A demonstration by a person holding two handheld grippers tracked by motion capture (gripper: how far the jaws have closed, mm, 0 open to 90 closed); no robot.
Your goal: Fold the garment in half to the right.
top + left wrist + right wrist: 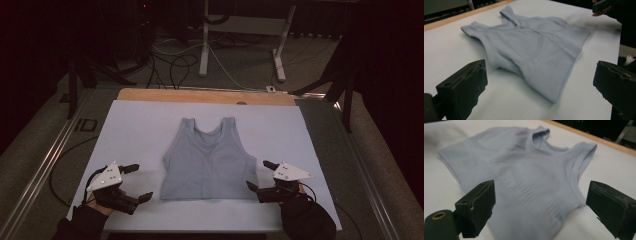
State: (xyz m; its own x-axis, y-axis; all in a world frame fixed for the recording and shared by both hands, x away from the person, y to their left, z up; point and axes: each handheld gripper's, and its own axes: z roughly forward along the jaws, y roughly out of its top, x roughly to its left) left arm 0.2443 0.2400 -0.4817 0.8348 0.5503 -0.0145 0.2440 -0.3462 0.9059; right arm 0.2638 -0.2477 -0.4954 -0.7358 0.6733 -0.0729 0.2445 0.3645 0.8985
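A pale blue sleeveless top (208, 159) lies flat on the white sheet (135, 130), straps toward the far edge, hem toward me. My left gripper (138, 182) rests open to the left of the hem, a short gap away from the cloth. On the other side my right gripper (259, 174) stands open beside the hem's right corner. In the left gripper view the top (534, 50) spreads beyond the two wide-apart jaws. The right gripper view has the top (524, 177) between and behind its parted jaws. Neither gripper holds anything.
The sheet covers a wooden table whose far edge (205, 95) shows as a tan strip. Metal rails (45, 160) run along both sides. Beyond the table are white desk legs (204, 45) and cables (170, 62) on the floor.
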